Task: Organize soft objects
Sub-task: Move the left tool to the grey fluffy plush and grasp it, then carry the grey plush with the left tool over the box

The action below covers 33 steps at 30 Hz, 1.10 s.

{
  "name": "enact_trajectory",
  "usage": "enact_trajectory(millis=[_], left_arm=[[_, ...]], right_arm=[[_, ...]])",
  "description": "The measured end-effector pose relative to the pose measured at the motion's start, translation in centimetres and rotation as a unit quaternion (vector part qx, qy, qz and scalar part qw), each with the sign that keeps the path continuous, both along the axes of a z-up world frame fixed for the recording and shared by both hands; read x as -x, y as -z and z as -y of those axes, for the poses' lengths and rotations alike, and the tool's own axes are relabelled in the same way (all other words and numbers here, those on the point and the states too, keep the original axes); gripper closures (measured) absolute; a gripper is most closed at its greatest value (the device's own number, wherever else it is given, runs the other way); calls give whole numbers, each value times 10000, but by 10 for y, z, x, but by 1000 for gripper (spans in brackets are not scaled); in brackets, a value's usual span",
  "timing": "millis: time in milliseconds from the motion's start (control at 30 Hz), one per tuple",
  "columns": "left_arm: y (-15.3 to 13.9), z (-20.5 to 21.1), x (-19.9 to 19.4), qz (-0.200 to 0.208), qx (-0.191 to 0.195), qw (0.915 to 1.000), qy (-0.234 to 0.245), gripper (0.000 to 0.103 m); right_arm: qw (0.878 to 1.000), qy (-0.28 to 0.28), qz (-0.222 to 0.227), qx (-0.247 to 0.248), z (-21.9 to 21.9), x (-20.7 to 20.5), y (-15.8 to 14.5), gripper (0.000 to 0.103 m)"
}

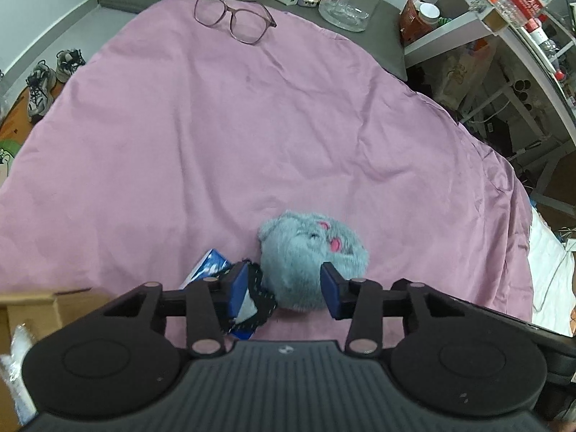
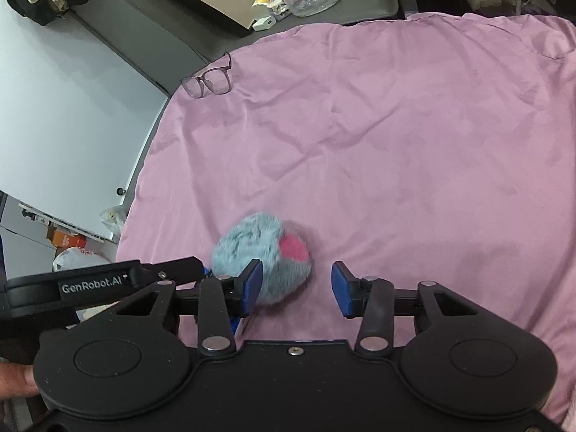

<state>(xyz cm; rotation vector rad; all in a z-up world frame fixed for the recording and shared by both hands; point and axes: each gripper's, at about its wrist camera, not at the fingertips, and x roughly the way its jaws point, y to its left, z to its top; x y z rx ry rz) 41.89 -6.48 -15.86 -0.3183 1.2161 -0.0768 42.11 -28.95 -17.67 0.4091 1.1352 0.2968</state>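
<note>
- Plush toy point(image 1: 311, 259), blue-grey and fuzzy with pink markings, lies on the pink sheet point(image 1: 216, 136) near its close edge; we see it in both wrist views.
- Going left to right in the left wrist view, we find a cardboard box point(image 1: 32, 309), then a blue packet point(image 1: 208, 268) with a dark dotted fabric piece point(image 1: 261, 295) beside it.
- Our left gripper point(image 1: 284, 289) has its fingers spread wide, the plush toy sitting between the blue pads.
- Our right gripper point(image 2: 297, 288) is likewise spread, gripping nothing; its left pad point(image 2: 253, 286) overlaps the toy's side.
- Glasses point(image 1: 234, 18) rest at the sheet's far edge.
</note>
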Motion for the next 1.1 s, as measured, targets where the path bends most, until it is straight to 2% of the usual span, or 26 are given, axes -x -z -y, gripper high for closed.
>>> enact_trajectory(millis=[367, 433, 567, 633, 667, 767, 1100], left_arm=[[24, 4, -26, -242, 127, 9996, -55, 69], [31, 8, -26, -312, 137, 9994, -9, 75], [41, 12, -25, -434, 247, 9988, -4, 80], [43, 13, -24, -472, 343, 9983, -35, 84], [43, 14, -23, -481, 354, 9982, -38, 85], [37, 22, -19, -342, 227, 9991, 93, 87], [11, 31, 4, -147, 382, 9991, 144, 91]], right_arm=[[9994, -111, -296, -147, -13, -33, 24, 65], [9989, -109, -430, -118, -15, -33, 31, 66], [9983, -86, -555, -123, -16, -30, 39, 74], [9980, -135, -586, -177, -16, -29, 40, 86], [9978, -150, -605, -224, -15, -27, 40, 94], [9982, -201, -525, -186, -15, -21, 34, 98], [9994, -162, -249, -195, -2, 5, 3, 99]])
